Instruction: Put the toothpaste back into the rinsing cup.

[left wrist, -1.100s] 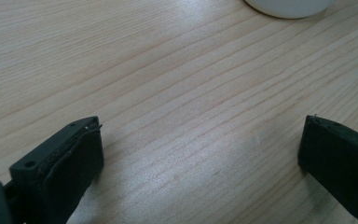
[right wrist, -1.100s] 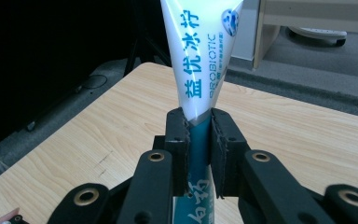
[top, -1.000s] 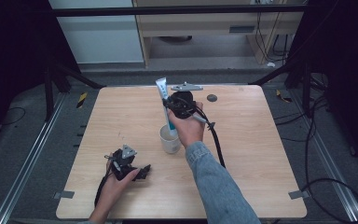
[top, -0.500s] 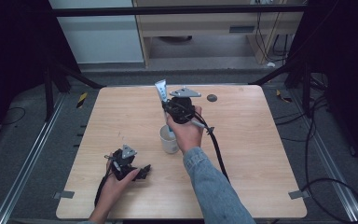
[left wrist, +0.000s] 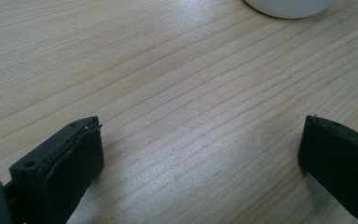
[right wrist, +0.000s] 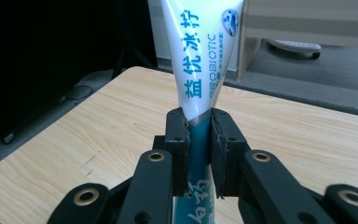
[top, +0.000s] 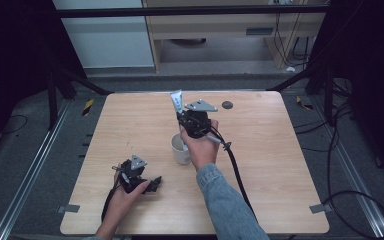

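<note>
- The right tool (right wrist: 199,154) is clamped on a white and teal toothpaste tube (right wrist: 200,56), pinching it near mid-length, crimped end up.
- In the high view the tube (top: 177,101) stands above the white cup (top: 181,149) near the middle of the worktop (top: 280,165).
- Judged step: standing the tube in the cup. Keep it upright, centre its lower end over the rim, lower straight, and release only once it rests inside.
- The left tool (left wrist: 200,158) sits low on the wood, jaws wide apart and empty; it could steady the cup.
</note>
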Demonstrator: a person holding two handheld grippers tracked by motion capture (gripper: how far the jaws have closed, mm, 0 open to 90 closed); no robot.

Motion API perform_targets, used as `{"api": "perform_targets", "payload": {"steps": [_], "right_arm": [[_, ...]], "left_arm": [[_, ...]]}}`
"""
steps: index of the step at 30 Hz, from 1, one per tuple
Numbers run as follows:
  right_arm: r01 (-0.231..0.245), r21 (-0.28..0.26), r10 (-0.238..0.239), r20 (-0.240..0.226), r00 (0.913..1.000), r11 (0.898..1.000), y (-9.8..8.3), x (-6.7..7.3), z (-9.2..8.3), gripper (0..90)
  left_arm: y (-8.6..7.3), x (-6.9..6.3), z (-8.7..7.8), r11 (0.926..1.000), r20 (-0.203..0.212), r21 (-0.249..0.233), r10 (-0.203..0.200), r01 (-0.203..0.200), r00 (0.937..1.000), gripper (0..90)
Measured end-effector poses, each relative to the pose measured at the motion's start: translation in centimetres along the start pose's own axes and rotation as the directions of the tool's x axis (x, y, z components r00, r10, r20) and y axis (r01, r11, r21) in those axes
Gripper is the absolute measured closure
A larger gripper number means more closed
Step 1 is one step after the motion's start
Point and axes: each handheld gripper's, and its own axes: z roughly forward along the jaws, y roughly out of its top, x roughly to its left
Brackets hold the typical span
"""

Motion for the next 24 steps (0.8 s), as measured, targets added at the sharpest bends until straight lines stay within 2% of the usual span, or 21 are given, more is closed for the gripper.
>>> {"api": "perform_targets", "payload": {"steps": [9,15,24], "right_arm": [[0.022,-0.009,-0.022,0.018,0.9996,1.0,-1.6,0.4,0.2,78.5],[0.016,-0.023,-0.016,0.025,0.9996,1.0,-2.3,0.4,0.2,78.4],[0.01,-0.014,-0.009,0.024,0.9997,1.0,-3.5,0.5,0.3,78.4]], "left_arm": [[0.0,0.0,0.0,1.0,0.001,0.0,-0.003,0.003,1.0,0.0],[0.0,0.0,0.0,1.0,0.001,0.003,0.0,0.0,1.0,0.0],[0.0,0.0,0.0,1.0,0.001,0.002,-0.001,0.001,1.0,0.0]]}}
